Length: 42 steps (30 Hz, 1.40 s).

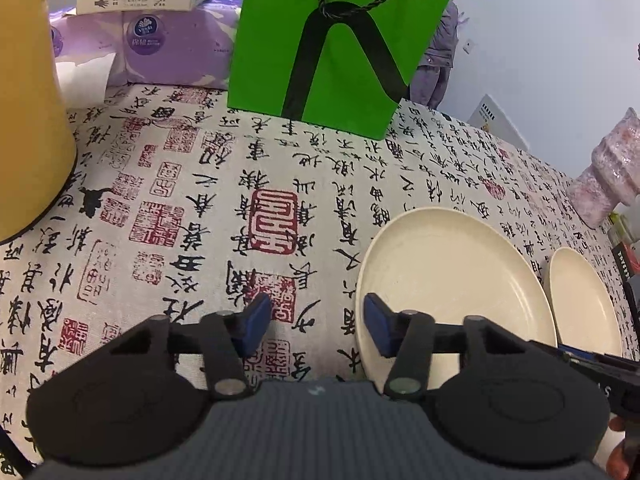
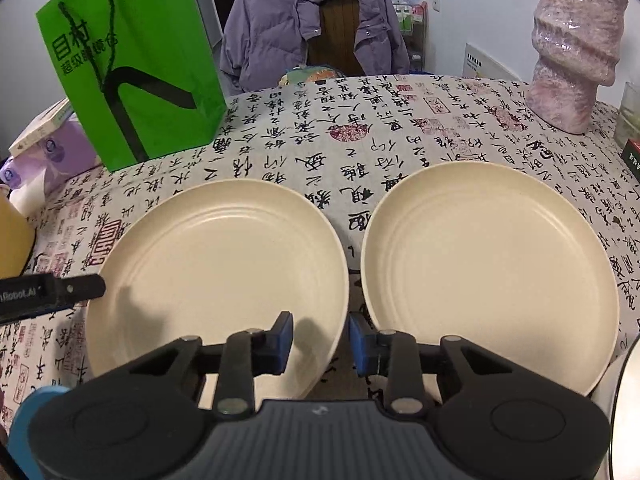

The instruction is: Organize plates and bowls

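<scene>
Two cream plates lie side by side on the calligraphy tablecloth. In the right wrist view the left plate [image 2: 216, 264] and the right plate [image 2: 488, 256] almost touch. My right gripper [image 2: 320, 342] straddles the left plate's near right rim, one blue pad over the plate's inside and the other outside it, with a gap still showing. In the left wrist view my left gripper [image 1: 318, 330] stands open astride the left rim of that same plate [image 1: 452, 280]. Its right pad is over the plate, its left pad over the cloth. The second plate [image 1: 584, 304] lies farther right.
A green paper bag [image 2: 132, 72] stands at the back left. A pink vase [image 2: 572, 52] stands at the back right. A purple tissue pack [image 1: 160, 48] carries a white box, and a yellow object [image 1: 28, 100] is at the left. A chair with a purple jacket [image 2: 312, 28] stands behind the table.
</scene>
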### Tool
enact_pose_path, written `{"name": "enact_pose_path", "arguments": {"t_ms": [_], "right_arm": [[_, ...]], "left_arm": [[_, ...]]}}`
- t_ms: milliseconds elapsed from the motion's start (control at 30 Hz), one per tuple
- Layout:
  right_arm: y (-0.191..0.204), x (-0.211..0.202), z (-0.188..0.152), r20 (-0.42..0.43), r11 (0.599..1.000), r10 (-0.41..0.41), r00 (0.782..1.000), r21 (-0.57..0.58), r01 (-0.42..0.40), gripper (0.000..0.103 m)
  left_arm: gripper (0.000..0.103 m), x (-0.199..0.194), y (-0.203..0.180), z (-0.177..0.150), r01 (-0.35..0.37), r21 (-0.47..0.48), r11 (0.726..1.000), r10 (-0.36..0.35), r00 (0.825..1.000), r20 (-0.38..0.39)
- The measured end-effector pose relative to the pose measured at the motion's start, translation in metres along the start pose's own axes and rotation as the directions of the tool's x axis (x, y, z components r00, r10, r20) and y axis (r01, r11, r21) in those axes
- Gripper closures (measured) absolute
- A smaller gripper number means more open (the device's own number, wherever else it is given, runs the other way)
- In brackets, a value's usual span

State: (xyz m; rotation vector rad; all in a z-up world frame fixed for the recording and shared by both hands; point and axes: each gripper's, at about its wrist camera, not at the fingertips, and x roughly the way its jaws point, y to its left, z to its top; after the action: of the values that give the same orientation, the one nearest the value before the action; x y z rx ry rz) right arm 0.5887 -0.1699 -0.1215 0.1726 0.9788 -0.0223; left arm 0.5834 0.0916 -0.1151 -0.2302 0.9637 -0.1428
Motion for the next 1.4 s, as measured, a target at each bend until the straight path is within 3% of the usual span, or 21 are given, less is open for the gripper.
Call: {"name": "enact_pose_path", "arguments": {"t_ms": [200,300,633,1133,1400], "right_arm": [[0.005,0.006,-0.001,-0.015,1.0,0.01,1.0,-0.027,-0.011,0.082],[0.008,0.007,0.0,-0.018,0.999,0.029,0.999,-0.04,-0.03,0.084],[0.005,0.013,0.005,-0.006,0.998,0.066,0.998,-0.02,-0.066,0.083],[0.013,0.024,0.017,0.013,0.994,0.056,0.998,-0.092,-0.055,0.081],[0.034,0.011,0.008,0.104,0.976,0.069,0.992,-0.211,-0.046,0.084]], "left_arm": [[0.082,0.002,-0.003,-0.001,0.031,0.022,0.999,-0.031,0.999,-0.011],[0.086,0.004,-0.006,-0.002,0.053,0.033,0.998,-0.053,0.998,-0.017],[0.087,0.004,0.002,0.0,0.036,-0.017,0.999,-0.036,0.999,-0.006],[0.093,0.006,0.006,0.0,0.037,-0.039,0.999,-0.037,0.999,0.008],[0.093,0.0,0.002,0.001,-0.059,-0.021,0.998,0.061,0.996,0.062]]}}
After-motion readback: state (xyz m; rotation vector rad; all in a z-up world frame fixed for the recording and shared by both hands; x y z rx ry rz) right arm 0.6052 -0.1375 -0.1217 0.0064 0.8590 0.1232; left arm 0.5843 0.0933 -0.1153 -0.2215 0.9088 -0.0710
